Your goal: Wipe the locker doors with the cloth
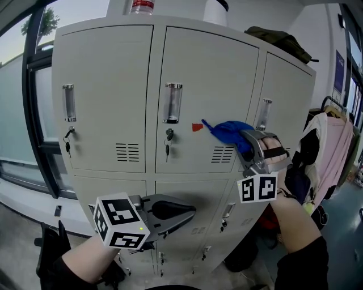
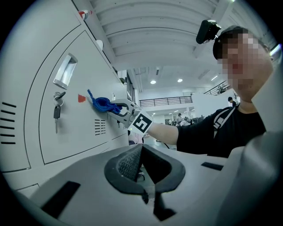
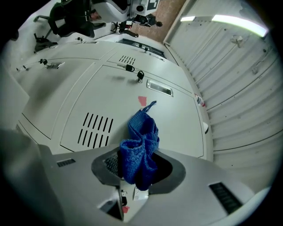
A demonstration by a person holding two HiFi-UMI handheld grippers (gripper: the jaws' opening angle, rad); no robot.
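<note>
Grey left gripper (image 1: 190, 210) sits nearest, low and left of centre, in front of the lower locker doors (image 1: 113, 192); its jaws are closed tip to tip with nothing between them, confirmed in the left gripper view (image 2: 140, 152); it is clear of the door surface.

Right gripper (image 1: 249, 144) is higher, further in and to the right; its jaws are clamped on a bunched blue knitted cloth (image 1: 229, 131); the right gripper view shows the cloth (image 3: 140, 150) wadded between the pads and sticking out forward past the tips, with one thin corner trailing toward a small red mark (image 3: 142, 100).

Cloth lies against the upper middle door (image 1: 210, 85), on its right part, just above the vent slots (image 1: 222, 154) and just right of the red mark (image 1: 197, 127); the left gripper view shows the same from the side: cloth (image 2: 102, 104) flat on the door, right gripper (image 2: 119, 108) behind it.

Same door, further left: recessed handle (image 1: 172, 103) with keys (image 1: 168, 139) hanging from the lock under it; upper left door (image 1: 108, 68) has its own handle and keys; upper right door (image 1: 286, 96) is beside the right gripper.

On top of the locker: a bottle (image 1: 142, 5) and a dark bundle (image 1: 281, 41); far right: clothes on a rack (image 1: 332, 153); far left: a window (image 1: 17, 96).
</note>
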